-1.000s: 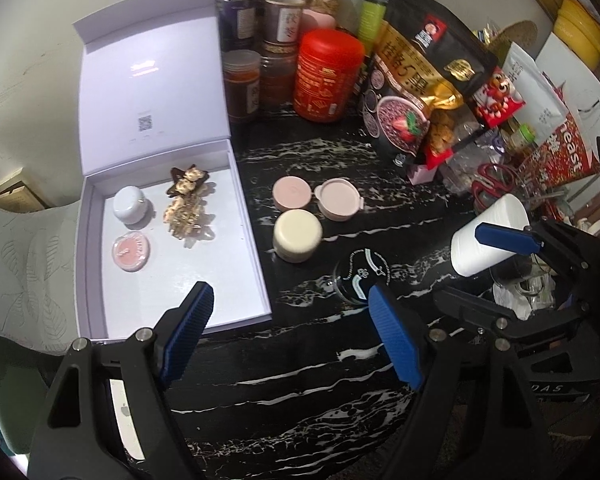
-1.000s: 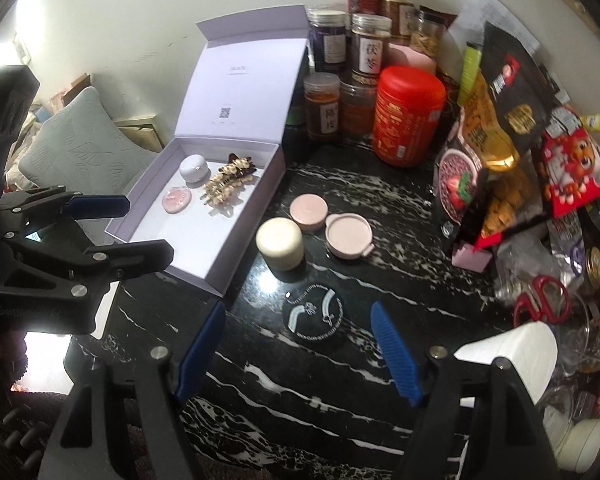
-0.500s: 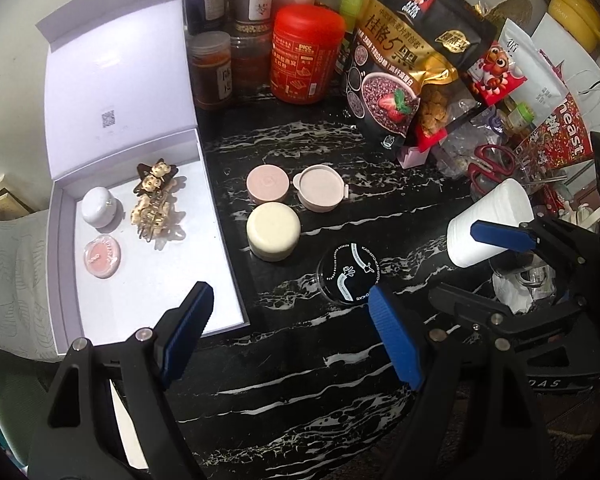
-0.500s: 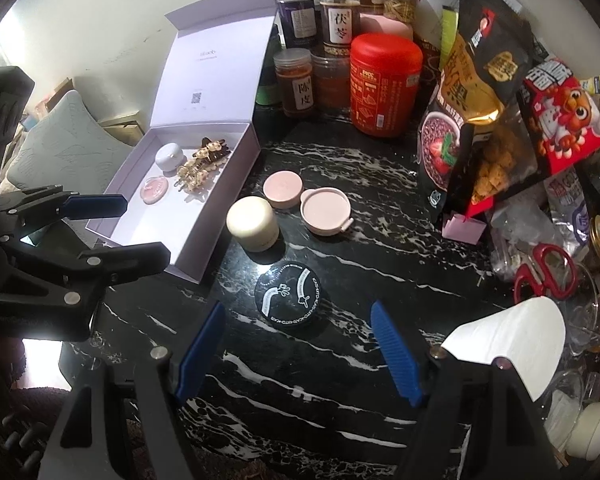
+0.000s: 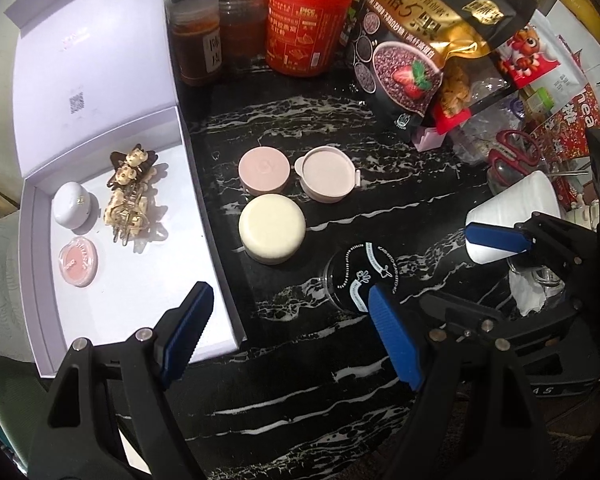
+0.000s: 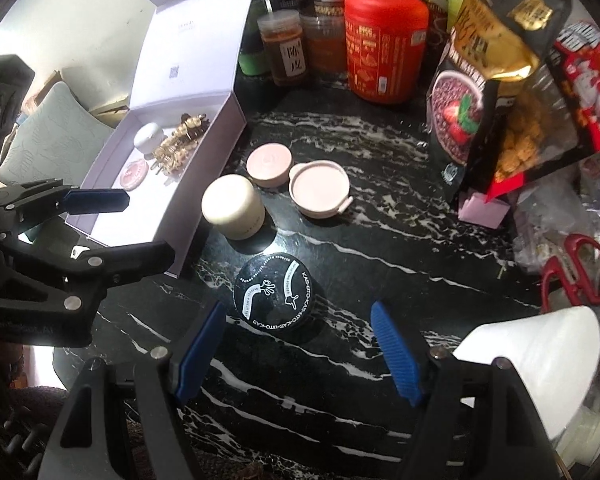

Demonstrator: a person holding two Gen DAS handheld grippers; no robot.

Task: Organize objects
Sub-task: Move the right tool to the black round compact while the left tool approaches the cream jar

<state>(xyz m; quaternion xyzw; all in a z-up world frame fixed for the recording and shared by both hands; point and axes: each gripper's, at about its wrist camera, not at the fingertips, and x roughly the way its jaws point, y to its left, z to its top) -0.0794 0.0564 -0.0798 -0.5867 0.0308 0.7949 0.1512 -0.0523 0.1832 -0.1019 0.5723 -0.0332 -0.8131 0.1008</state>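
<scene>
An open lavender box (image 5: 112, 292) (image 6: 204, 160) lies at the left of the black marble table and holds a white jar (image 5: 72, 209), a pink tin (image 5: 78, 261) and hair clips (image 5: 130, 196). On the table stand a cream jar (image 5: 271, 228) (image 6: 233, 206), a pink jar (image 5: 264, 169) (image 6: 269, 163), a pink lidded dish (image 5: 327, 178) (image 6: 319, 189) and a black tin (image 5: 356, 280) (image 6: 274, 294). My left gripper (image 5: 288, 332) is open and empty, near the box's corner. My right gripper (image 6: 300, 344) is open and empty, just short of the black tin.
Spice jars (image 6: 286, 50), a red canister (image 5: 306, 26) (image 6: 384, 46) and snack bags (image 5: 416, 60) (image 6: 488, 92) line the back. Red scissors (image 6: 576, 272) and a white paper roll (image 6: 536, 364) crowd the right side. A cushion (image 6: 48, 140) lies beyond the box.
Both grippers have moved forward and lower toward the table; the jars and black tin appear larger and closer. Nothing was grasped or shifted.
</scene>
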